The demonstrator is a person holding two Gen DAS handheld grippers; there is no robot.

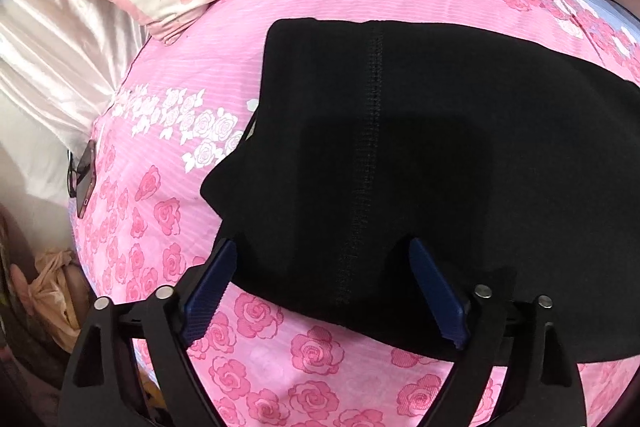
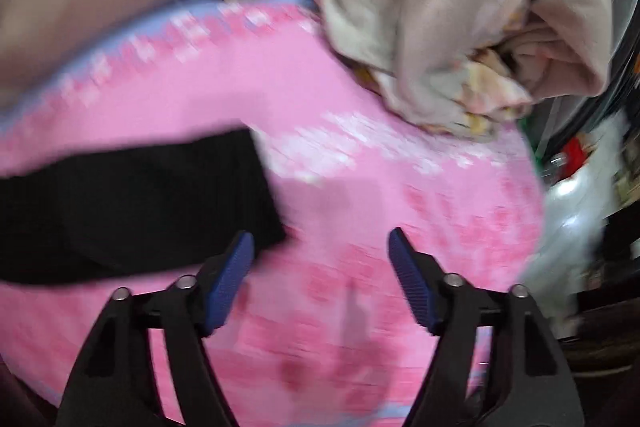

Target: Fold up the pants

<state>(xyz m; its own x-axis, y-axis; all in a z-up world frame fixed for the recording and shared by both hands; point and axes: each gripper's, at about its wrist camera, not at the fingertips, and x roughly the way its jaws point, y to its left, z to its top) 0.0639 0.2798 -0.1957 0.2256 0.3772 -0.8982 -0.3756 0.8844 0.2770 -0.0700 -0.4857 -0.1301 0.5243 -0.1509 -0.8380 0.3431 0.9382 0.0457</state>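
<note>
One black pants (image 1: pixel 420 155) on one rose sheet (image 1: pixel 168 211); left gripper (image 1: pixel 324 259) and right gripper (image 2: pixel 320 247) both spread, pinching nothing

Black pants (image 1: pixel 420 155), folded flat on the pink rose-patterned bedspread (image 1: pixel 192 75)

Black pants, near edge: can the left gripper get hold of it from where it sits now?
Probably yes. The left gripper is open with the near edge of the black pants lying flat between its fingers on the pink bedspread, and nothing covers that edge.
</note>
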